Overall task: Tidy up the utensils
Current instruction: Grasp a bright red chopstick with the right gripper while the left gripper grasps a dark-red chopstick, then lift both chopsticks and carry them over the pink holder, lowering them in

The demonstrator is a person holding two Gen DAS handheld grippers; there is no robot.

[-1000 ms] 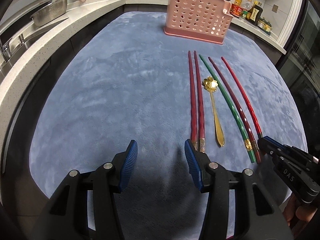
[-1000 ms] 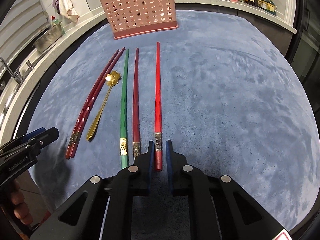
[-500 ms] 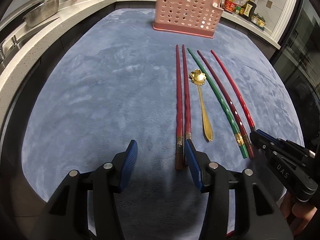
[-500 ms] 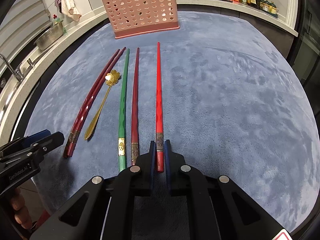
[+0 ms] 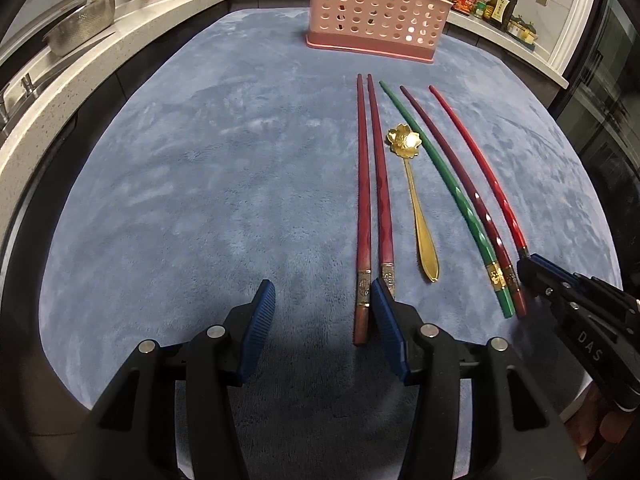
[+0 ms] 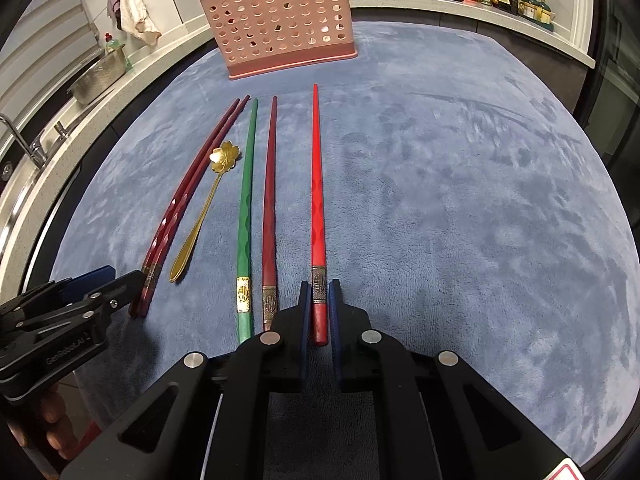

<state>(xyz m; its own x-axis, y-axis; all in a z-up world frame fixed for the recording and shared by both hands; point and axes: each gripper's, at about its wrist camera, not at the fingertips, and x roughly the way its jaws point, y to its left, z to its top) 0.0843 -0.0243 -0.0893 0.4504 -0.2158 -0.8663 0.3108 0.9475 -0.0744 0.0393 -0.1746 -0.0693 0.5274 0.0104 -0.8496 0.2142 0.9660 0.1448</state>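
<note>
On the blue mat lie a pair of dark red chopsticks (image 5: 370,184), a gold flower spoon (image 5: 416,204), a green chopstick (image 5: 444,184), a maroon chopstick (image 5: 464,184) and a bright red chopstick (image 6: 317,200). My left gripper (image 5: 322,300) is open, low over the mat, and the butt ends of the dark red pair lie by its right finger. My right gripper (image 6: 319,300) is shut on the butt end of the bright red chopstick, which still rests along the mat. A pink perforated utensil holder (image 6: 280,24) stands at the far end and holds some chopsticks.
A white counter (image 5: 80,64) curves round the mat's left and far sides, with a steel colander (image 5: 80,30) and a sink tap (image 6: 24,140). Sauce bottles (image 5: 488,0) stand at the back right. A dark glass door is on the right.
My left gripper has come forward and right, so the dark red pair's ends now sit by its right finger. My right gripper stays shut on the bright red chopstick.
</note>
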